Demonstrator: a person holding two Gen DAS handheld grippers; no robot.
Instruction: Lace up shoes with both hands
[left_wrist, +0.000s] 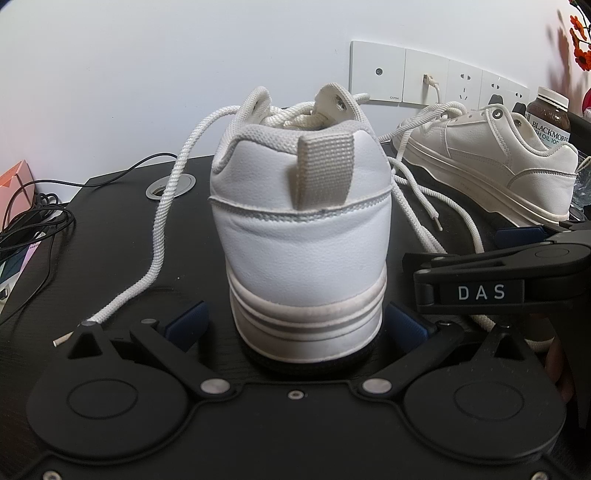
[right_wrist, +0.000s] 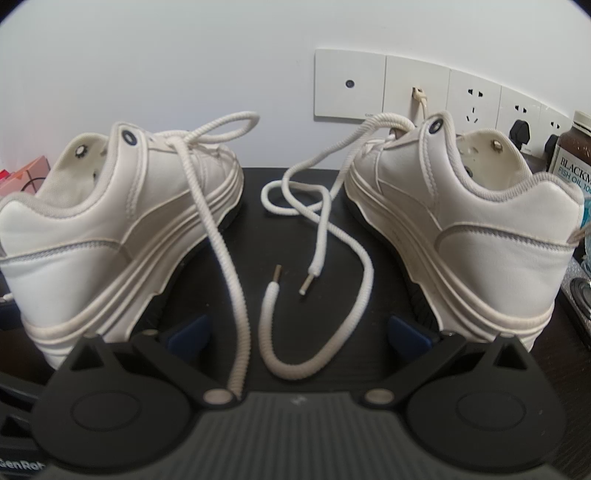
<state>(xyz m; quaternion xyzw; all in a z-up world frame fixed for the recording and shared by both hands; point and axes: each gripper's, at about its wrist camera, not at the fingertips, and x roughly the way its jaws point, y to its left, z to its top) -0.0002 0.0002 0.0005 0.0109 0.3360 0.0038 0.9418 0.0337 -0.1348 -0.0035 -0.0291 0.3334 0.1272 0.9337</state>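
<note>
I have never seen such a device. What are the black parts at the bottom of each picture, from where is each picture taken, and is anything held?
Each picture comes from a camera on a hand-held claw, looking forward along its two fingers. The left claw is open around the heel of a white sneaker on the black desk. The right claw is open, holding nothing, between that sneaker and the second sneaker. Loose white laces lie between them.

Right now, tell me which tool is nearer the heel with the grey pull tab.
Left. The left tool has its open fingers on either side of that heel. The right tool is off to its right, pointing at the loose laces.
</note>
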